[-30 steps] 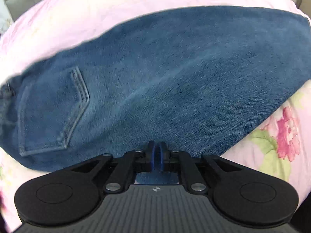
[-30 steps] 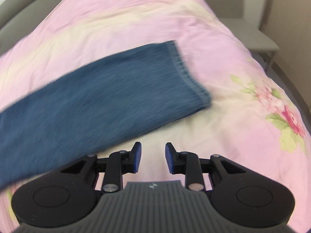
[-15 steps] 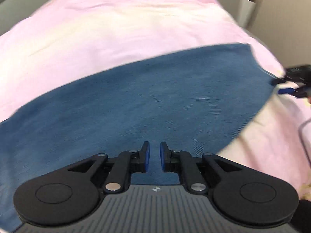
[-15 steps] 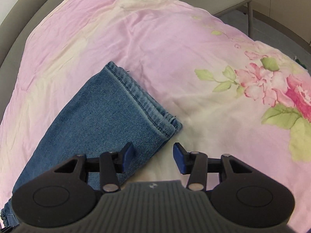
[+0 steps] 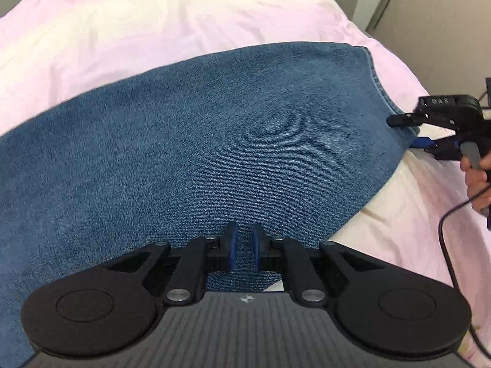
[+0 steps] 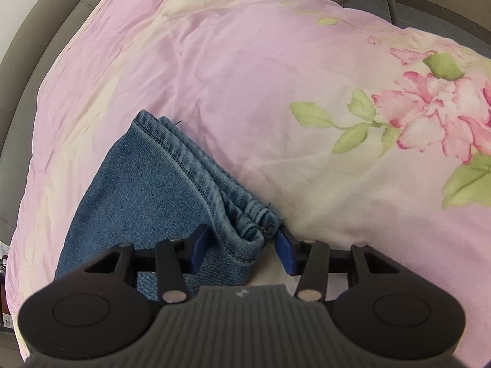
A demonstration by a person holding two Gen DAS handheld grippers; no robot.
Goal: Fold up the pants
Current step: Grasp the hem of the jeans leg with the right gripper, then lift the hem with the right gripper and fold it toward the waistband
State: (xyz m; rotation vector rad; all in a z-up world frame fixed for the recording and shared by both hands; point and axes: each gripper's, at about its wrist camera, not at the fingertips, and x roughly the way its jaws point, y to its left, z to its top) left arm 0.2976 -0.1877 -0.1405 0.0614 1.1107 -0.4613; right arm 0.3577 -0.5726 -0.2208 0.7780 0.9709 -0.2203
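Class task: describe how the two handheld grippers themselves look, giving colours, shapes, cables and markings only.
Each gripper, left gripper and right gripper, is matte black with blue pads, silver screws, two round discs and a ribbed grey centre plate bearing a small emblem. In the left view the right gripper has "DAS" lettering on top, a grey trigger under a bare hand, and a black cable.

In the left wrist view, the jeans (image 5: 199, 153) fill the middle and left of the frame, so bare pink bedspread (image 5: 153, 24) lies free only along the top and in the lower right. The right gripper (image 5: 411, 132) blocks the right edge at the hem. In the right wrist view, the stacked hems (image 6: 245, 224) sit between the spread fingers; the upper and right bedspread is unobstructed.
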